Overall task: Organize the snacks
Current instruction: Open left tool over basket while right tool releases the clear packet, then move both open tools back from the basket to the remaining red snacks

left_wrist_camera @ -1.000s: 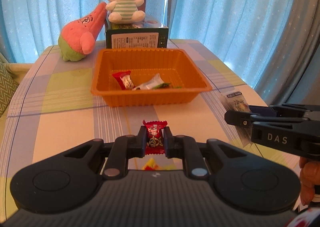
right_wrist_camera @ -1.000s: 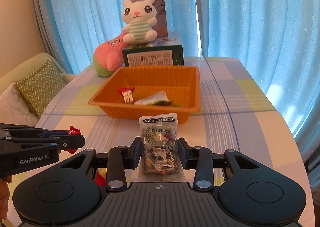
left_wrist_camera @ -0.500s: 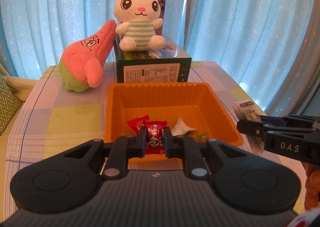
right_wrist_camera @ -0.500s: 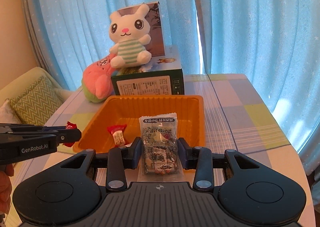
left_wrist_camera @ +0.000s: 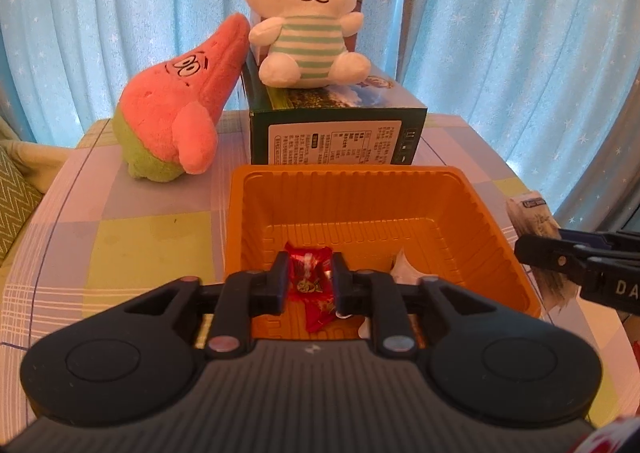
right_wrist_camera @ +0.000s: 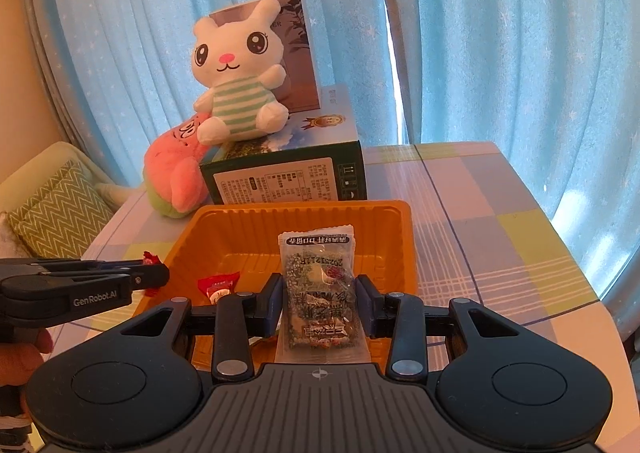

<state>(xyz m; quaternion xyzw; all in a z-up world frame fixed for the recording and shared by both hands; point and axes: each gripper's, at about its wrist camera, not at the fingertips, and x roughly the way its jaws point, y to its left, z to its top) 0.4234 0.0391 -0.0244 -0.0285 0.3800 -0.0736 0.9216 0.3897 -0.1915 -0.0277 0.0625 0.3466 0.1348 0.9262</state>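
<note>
While both grippers were short of the tray 1 s ago, they now sit over it: the left gripper (left_wrist_camera: 309, 285), black two-finger tool, has come fwd so its tips are over the near part of the orange ribbed plastic tray (left_wrist_camera: 484, 221), and its jaws look slightly parted around the small red foil-wrapped candy (left_wrist_camera: 310, 279), which hangs lower and more skewed than before, so I'd judge release is starting, tho contact on either side can't be ruled out. A 2nd red wrapped candy (right_wrist_camera: 218, 285) and a crumpled white-ish wrapper (left_wrist_camera: 404, 271) already lie on the tray floor. The right gripper (right_wrist_camera: 319, 303) has also advanced w/ the tray now right under its tips; its jaws stand just off the sides of the clear packet of mixed seaweed-style snacks (right_wrist_camera: 318, 289), which stays upright between them, near edge resting on the gripper body, so the hold looks loose or easing. Meaning for the task: both snacks are at the drop spot, 2 more about to join the pile. Pose: both tools held roughly level, pointing at the far end of the checked pastel tablecloth (right_wrist_camera: 500, 221), side by side, left one a bit further left and near the tray's left wall. Beyond the tray: green printed carton (left_wrist_camera: 336, 137), white bunny plush in striped top (left_wrist_camera: 306, 9) on it, pink star plush (left_wrist_camera: 180, 109) leaning beside.
</note>
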